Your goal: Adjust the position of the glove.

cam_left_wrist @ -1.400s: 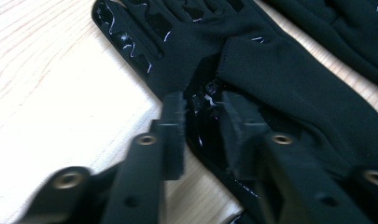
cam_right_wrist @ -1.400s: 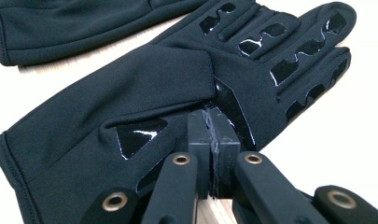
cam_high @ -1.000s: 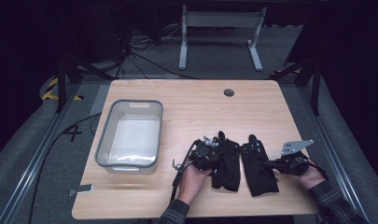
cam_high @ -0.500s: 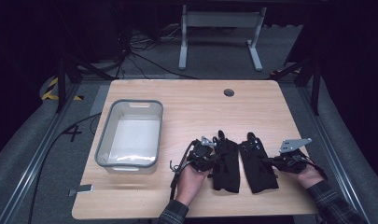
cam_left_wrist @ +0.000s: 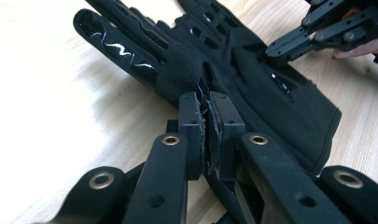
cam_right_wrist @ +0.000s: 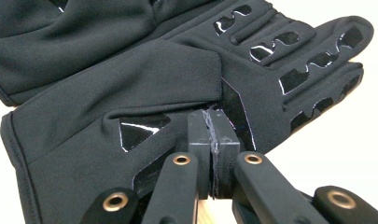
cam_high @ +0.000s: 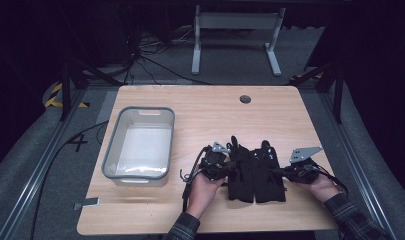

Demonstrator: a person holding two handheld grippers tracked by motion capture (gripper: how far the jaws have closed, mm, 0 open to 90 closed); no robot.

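Both grippers pinch edges of the black gloves lying side by side between them: the left gripper [cam_high: 229, 167] is clamped on the left glove [cam_high: 240, 172], the right gripper [cam_high: 284, 171] on the right glove [cam_high: 268, 172]. Such thin bites could slip if pulled. Beyond the left gripper, the grey bin [cam_high: 115, 150] looks empty.

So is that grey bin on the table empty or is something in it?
Empty: the high view shows the grey bin's bare pale floor, and both black gloves lie outside it on the table.
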